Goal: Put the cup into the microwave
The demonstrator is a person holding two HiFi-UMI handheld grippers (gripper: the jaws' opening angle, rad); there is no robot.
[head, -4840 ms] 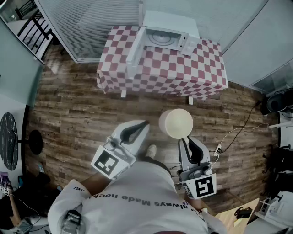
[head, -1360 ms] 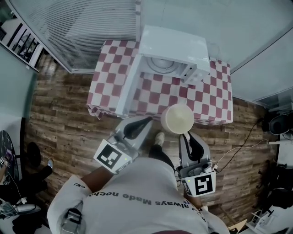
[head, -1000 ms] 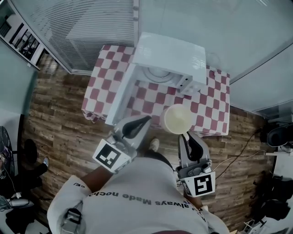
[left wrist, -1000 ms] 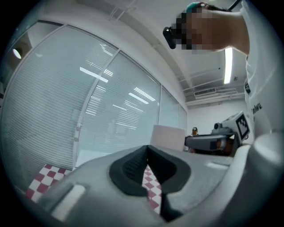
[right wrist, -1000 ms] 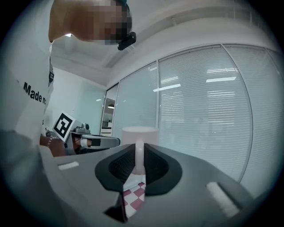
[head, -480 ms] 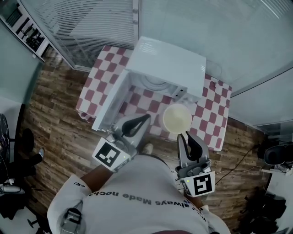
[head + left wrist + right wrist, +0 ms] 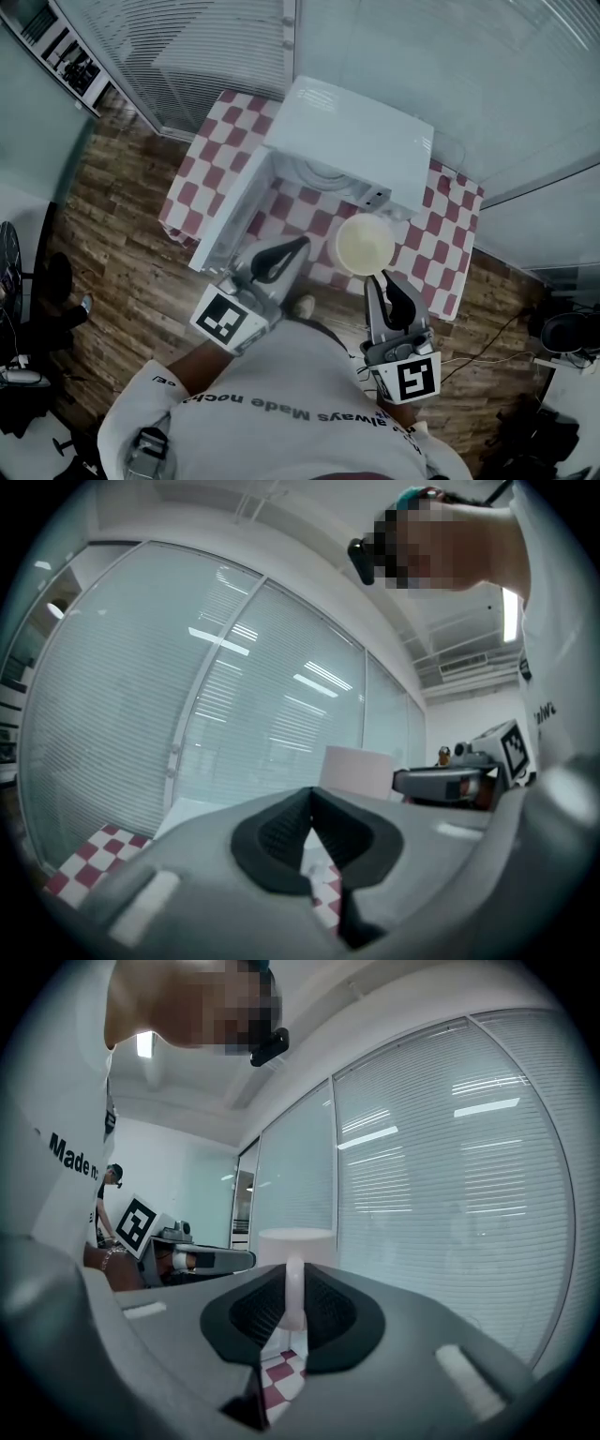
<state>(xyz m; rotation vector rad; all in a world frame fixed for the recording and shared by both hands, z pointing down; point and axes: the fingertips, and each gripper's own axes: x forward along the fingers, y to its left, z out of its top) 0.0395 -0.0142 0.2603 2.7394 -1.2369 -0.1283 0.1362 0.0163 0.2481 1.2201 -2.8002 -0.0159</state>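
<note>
My right gripper (image 7: 380, 279) is shut on the handle of a pale cup (image 7: 365, 246), held upright in the air over the front of the checkered table (image 7: 202, 178). In the right gripper view the cup (image 7: 295, 1249) stands just past the jaws, its handle pinched between them. The white microwave (image 7: 349, 139) sits on the table with its door (image 7: 230, 225) swung open to the left. My left gripper (image 7: 298, 246) is shut and holds nothing, beside the cup near the door's edge.
Glass walls with blinds (image 7: 187, 47) stand right behind the table. A wooden floor (image 7: 122, 234) lies to the left. Cables and dark equipment (image 7: 562, 333) sit at the right. A second person's feet (image 7: 58, 281) show at the far left.
I have walked up to the table: the microwave and table now lie right under the grippers. The cup stays held in the right gripper and the left one stays shut.
</note>
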